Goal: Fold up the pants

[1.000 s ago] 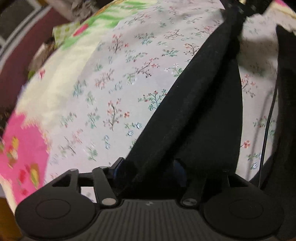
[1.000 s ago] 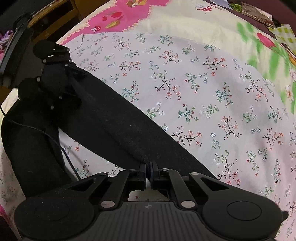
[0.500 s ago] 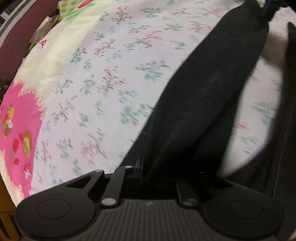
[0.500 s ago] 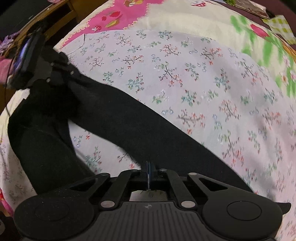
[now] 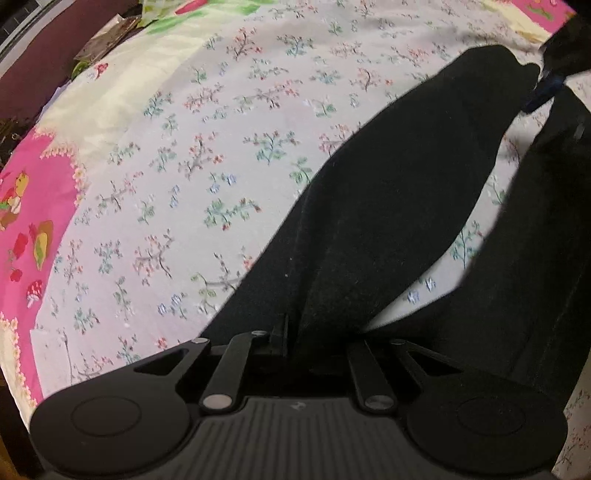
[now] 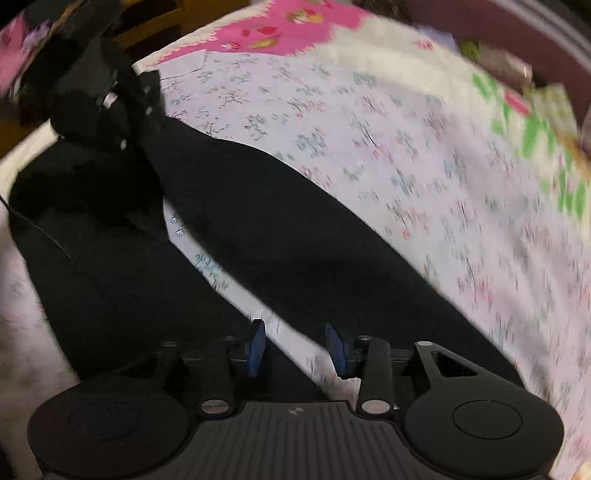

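Observation:
Black pants (image 5: 388, 206) lie on a floral sheet (image 5: 221, 166), two legs spreading apart with a strip of sheet between them. My left gripper (image 5: 295, 332) is shut on a fold of one leg; the cloth hides its pads. In the right wrist view the pants (image 6: 277, 229) run from the left gripper (image 6: 147, 118) at upper left down to my right gripper (image 6: 295, 343). Its blue pads (image 6: 256, 343) stand apart and the jaws are opening, with only sheet between them. The right gripper (image 5: 550, 85) also shows blurred at the top right of the left wrist view.
A pink cartoon-print cover (image 5: 29, 206) borders the floral sheet (image 6: 369, 129). Loose papers or packets (image 5: 107, 37) lie at the bed's far edge. A thin black cable (image 6: 44, 232) crosses the pants at the left. Wooden furniture (image 6: 147, 29) stands behind the left gripper.
The left gripper's jaws closed on the pants leg and it shifted sideways. The right gripper let go of the leg's end, spread its pads and swung across the bed.

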Tool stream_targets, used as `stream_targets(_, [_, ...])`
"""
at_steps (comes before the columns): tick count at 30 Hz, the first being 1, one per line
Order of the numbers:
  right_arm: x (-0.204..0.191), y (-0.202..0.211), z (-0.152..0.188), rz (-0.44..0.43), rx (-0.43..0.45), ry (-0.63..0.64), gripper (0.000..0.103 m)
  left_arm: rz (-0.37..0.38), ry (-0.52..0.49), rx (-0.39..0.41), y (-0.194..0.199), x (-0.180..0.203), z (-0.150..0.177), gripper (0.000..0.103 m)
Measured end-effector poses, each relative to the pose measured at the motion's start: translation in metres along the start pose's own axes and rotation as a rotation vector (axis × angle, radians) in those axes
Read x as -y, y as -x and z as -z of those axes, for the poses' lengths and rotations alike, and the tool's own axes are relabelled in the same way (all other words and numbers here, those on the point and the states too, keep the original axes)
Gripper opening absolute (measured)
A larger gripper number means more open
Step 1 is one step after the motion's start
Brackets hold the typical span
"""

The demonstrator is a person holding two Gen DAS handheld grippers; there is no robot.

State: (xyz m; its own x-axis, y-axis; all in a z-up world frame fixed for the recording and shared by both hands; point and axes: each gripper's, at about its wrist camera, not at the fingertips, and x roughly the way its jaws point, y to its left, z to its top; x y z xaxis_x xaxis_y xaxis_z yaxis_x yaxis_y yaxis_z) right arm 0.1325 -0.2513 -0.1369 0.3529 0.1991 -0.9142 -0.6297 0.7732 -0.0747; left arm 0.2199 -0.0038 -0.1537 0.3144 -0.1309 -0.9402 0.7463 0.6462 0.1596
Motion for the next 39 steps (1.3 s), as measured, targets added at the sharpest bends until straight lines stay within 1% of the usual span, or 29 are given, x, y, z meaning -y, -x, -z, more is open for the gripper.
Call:
stream_targets(2, [-0.014, -0.015, -0.004, 0.036, 0.035, 0.049, 0.035, 0.008, 0.027, 0.018, 0.006, -0.007, -0.004, 0.02])
stream_targets(6, [-0.025, -0.037, -0.014, 0.091, 0.063, 0.102, 0.037, 0.008, 0.043, 0.034, 0.01, -0.016, -0.01, 0.02])
stream_targets(8, [-0.027, -0.047, -0.019, 0.102, 0.064, 0.127, 0.042, 0.009, 0.05, 0.043, 0.01, -0.019, -0.012, 0.02])
stream_targets(9, [-0.028, -0.052, -0.02, 0.116, 0.064, 0.146, 0.042, 0.012, 0.054, 0.048, 0.011, -0.021, -0.013, 0.02])
stream_targets(10, [-0.028, -0.057, -0.022, 0.126, 0.06, 0.168, 0.042, 0.018, 0.063, 0.052, 0.011, -0.022, -0.014, 0.02])
stream_targets(12, [-0.025, -0.065, -0.026, 0.158, 0.055, 0.194, 0.032, 0.023, 0.065, 0.055, 0.012, -0.024, -0.013, 0.02])
stream_targets(13, [-0.023, -0.065, -0.027, 0.162, 0.049, 0.187, 0.011, 0.028, 0.069, 0.056, 0.013, -0.025, -0.012, 0.02])
stream_targets(14, [-0.016, -0.067, -0.03, 0.152, 0.028, 0.165, 0.0, 0.036, 0.075, 0.056, 0.013, -0.026, -0.011, 0.02])
stream_targets(16, [-0.002, -0.067, -0.032, 0.124, 0.006, 0.113, 0.0, 0.045, 0.079, 0.054, 0.015, -0.026, -0.008, 0.02])
stream_targets(18, [0.004, -0.056, -0.034, 0.107, 0.018, 0.089, 0.0, 0.048, 0.08, 0.048, 0.016, -0.022, -0.004, 0.02])
stream_targets(22, [0.007, -0.014, -0.034, 0.089, 0.049, 0.063, 0.0, 0.075, 0.075, 0.049, 0.033, -0.01, 0.006, 0.02])
stream_targets(25, [0.001, 0.021, -0.03, 0.078, 0.063, 0.05, 0.0, 0.105, 0.06, 0.052, 0.054, 0.009, 0.016, 0.02])
stream_targets(29, [-0.028, 0.054, -0.009, 0.072, 0.034, 0.114, 0.0, 0.144, 0.057, 0.047, 0.078, 0.038, 0.032, 0.02])
stream_targets(33, [-0.051, 0.065, 0.019, 0.027, -0.021, 0.071, 0.0, 0.185, 0.078, 0.014, 0.084, 0.066, 0.054, 0.02])
stream_targets(36, [-0.068, 0.066, 0.039, -0.001, -0.052, 0.016, 0.0, 0.184, 0.058, -0.027, 0.078, 0.09, 0.072, 0.02])
stream_targets(39, [-0.088, 0.065, 0.055, -0.001, -0.069, 0.006, 0.0, 0.189, 0.062, -0.054, 0.073, 0.105, 0.086, 0.02])
